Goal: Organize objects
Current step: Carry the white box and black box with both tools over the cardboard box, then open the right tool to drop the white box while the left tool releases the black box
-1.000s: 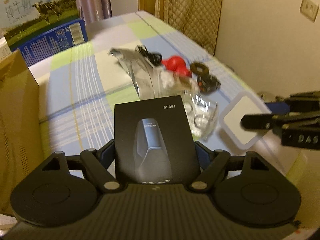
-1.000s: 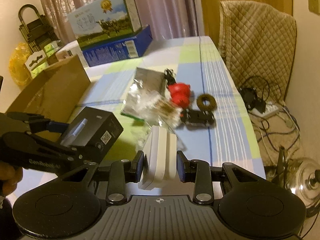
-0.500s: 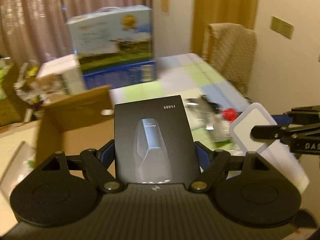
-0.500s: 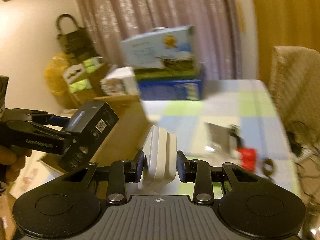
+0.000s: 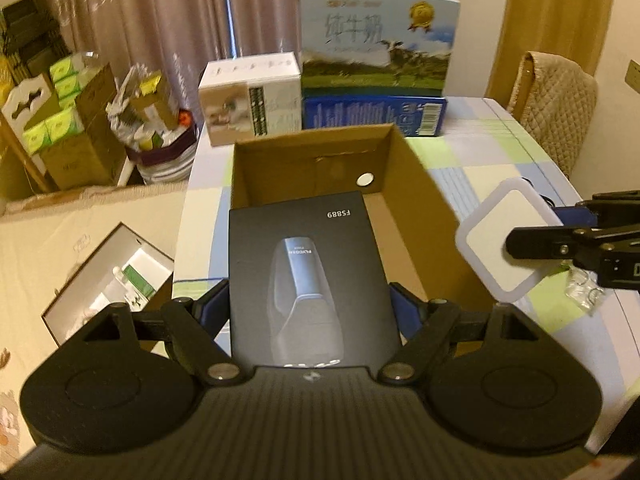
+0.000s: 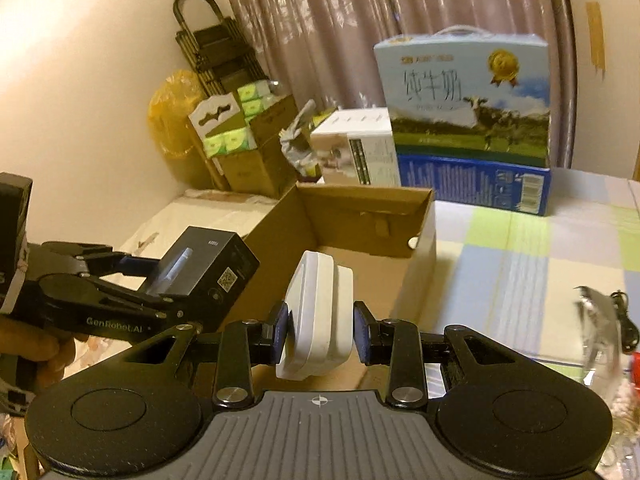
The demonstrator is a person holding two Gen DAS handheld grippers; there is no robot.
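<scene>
Matte black two-finger left gripper [image 5: 310,308] with blue pads, silver pivot screws, round side discs; the identical right gripper [image 6: 320,330] has a ribbed grey top.

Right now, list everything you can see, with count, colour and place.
black box: one, black, clamped in the left hand-held gripper above the cardboard box
white device: one, white, clamped in the right hand-held gripper
cardboard box: one, brown, open, on the table
milk carton: one, blue and green, behind the cardboard box
white carton: one, white, left of the milk carton
table: one, checked cloth
chair: one, quilted beige cover, far right
left hand-held gripper: one, black
right hand-held gripper: one, black
</scene>
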